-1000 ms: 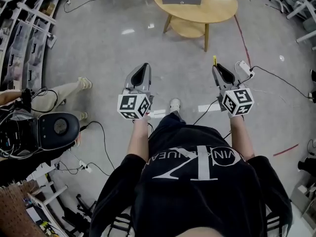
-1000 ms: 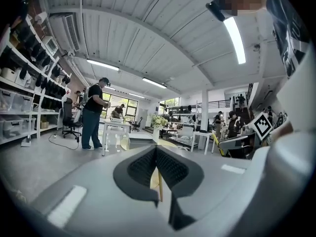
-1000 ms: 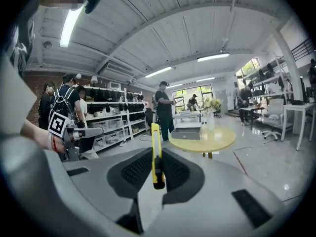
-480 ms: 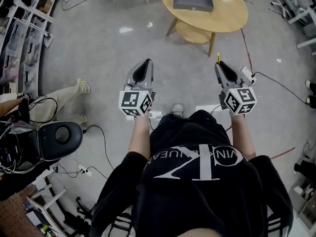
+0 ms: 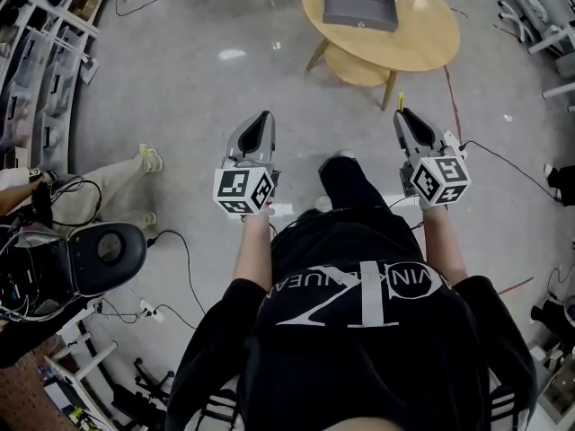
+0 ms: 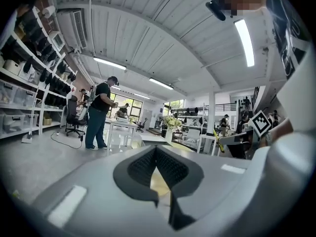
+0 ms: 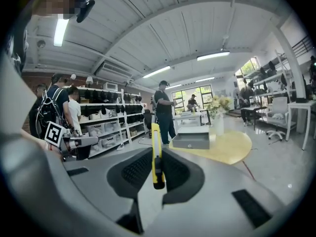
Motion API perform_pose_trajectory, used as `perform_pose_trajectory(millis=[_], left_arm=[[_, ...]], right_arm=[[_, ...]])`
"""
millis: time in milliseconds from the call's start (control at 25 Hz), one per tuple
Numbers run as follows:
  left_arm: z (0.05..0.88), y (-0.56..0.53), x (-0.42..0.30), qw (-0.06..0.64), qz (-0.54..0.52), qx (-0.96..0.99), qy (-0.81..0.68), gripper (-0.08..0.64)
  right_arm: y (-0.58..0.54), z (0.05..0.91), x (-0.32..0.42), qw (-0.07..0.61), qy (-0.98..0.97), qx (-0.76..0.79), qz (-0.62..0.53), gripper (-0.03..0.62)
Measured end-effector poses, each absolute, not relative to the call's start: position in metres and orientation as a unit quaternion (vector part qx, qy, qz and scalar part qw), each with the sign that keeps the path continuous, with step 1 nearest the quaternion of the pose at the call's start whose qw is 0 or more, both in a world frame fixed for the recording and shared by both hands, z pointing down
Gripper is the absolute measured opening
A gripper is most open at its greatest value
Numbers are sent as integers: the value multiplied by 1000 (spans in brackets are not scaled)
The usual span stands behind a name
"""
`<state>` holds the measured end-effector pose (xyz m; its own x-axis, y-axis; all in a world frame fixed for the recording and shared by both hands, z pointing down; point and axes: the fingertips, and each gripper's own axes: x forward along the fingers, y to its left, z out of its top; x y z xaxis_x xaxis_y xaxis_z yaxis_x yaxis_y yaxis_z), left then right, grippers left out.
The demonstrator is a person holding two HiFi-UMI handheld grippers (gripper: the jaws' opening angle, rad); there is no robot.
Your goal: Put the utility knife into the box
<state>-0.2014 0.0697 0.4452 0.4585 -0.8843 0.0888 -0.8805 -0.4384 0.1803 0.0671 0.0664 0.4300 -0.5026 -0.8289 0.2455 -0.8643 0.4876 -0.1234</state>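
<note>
While the walk-up is on, nothing has gone in yet: the carry is under way, and reaching the box and dropping the knife in are both left, I'd say. On the left, the left gripper (image 5: pixel 262 120) rides out front with its jaws together on nothing. Ahead, the grey box (image 5: pixel 359 8) sits at the far edge of the round wooden surface (image 5: pixel 425 41), with no knife in it that I can see. Over on the right, the right gripper (image 5: pixel 402 115) has its jaws clamped on the yellow utility knife (image 7: pixel 156 156), which pokes up past the tips, well short of the surface. Against a second ago, the surface and box have slid closer and rightward in the head view, and a black-trousered leg (image 5: pixel 346 183) now swings forward between the grippers. Both jaws look unchanged.
</note>
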Motion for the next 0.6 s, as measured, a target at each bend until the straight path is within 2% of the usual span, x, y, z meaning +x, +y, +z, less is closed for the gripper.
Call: perform_pose_trajectory(millis=[600], left_arm=[[436,-51,-164,98,-4,862,-497,11]], right_arm=[[-40,437,102,67,-853,502,131,67]])
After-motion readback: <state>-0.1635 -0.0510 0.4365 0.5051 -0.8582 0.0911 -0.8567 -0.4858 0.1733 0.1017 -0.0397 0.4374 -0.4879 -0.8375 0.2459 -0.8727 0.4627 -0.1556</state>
